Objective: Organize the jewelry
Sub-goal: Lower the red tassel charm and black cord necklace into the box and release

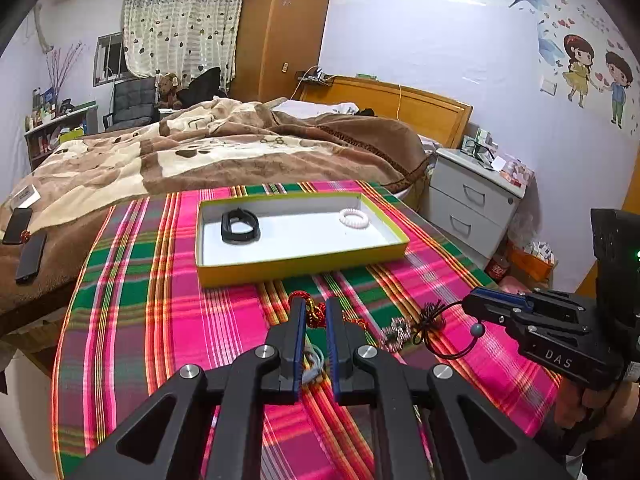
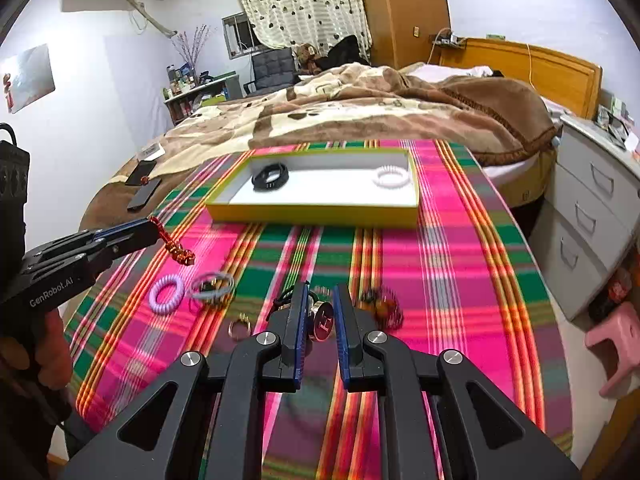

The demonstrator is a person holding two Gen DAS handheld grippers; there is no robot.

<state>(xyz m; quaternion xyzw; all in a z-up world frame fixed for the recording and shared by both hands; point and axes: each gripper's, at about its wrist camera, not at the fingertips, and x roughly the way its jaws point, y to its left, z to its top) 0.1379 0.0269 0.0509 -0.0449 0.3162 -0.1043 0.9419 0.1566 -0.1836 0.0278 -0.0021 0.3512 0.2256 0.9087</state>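
My left gripper (image 1: 316,303) is shut on a red knotted cord charm (image 1: 313,314), which dangles from its tip (image 2: 154,227) above the plaid tablecloth. My right gripper (image 2: 320,291) is shut on a black elastic hair tie (image 1: 448,350) with a grey bead; the loop hangs from its tip (image 1: 469,301). A round disc marked H (image 2: 325,320) shows between its fingers. Beyond both stands a yellow-rimmed box (image 1: 304,268) holding a black band (image 1: 240,227) and a white coil tie (image 1: 354,218).
On the cloth lie a lilac coil tie (image 2: 166,290), a grey tie (image 2: 212,285), a gold ring (image 2: 239,326), an amber bead bracelet (image 2: 382,305) and a sparkly piece (image 1: 396,335). Behind is a bed (image 1: 224,152); a grey nightstand (image 1: 472,204) stands right.
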